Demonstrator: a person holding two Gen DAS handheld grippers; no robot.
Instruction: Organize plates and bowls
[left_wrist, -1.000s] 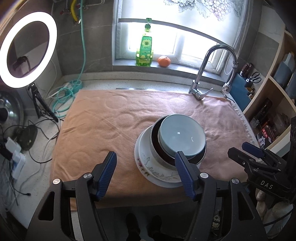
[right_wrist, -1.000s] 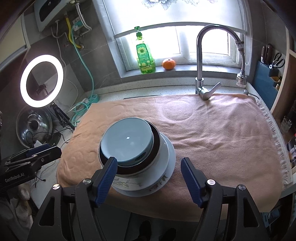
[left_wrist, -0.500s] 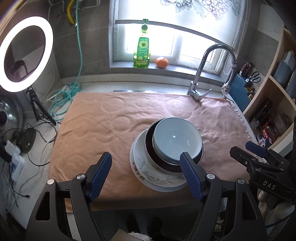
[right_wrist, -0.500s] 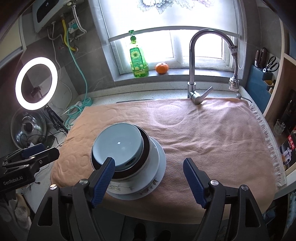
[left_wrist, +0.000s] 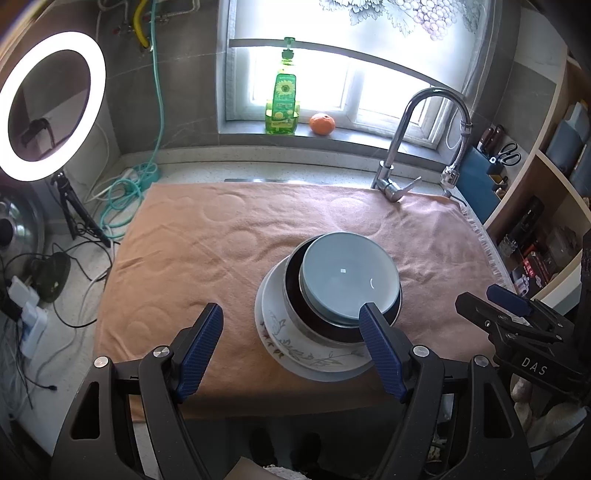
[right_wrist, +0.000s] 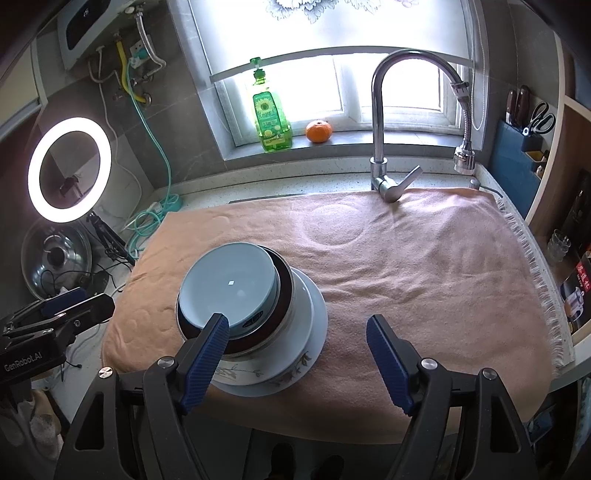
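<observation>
Plates and bowls are sitting in one neat stack on the soft peach towel (left_wrist: 221, 236) that is covering the counter. At the bottom is lying a flat white plate with painted flowers (left_wrist: 314, 360), on it a wider bowl with a dark brown inside (left_wrist: 295, 284), and on top a smooth, shiny pale blue bowl (left_wrist: 347, 277). The left tool (left_wrist: 291, 349) is hanging just in front of the stack, and the stack is sitting toward that tool's right finger. The right tool (right_wrist: 297, 356) is hanging there too, and the stack is sitting toward its left finger. So the dishes are lying between the two tools, about as near to one as to the other. Both tools have just been opening up, and now both are standing wide with nothing between their ridged blue pads (left_wrist: 201, 345). The dishes are round, so there is no long side to line up with. They are looking hard and slippery, so a pinch on a rim will probably be working best.
</observation>
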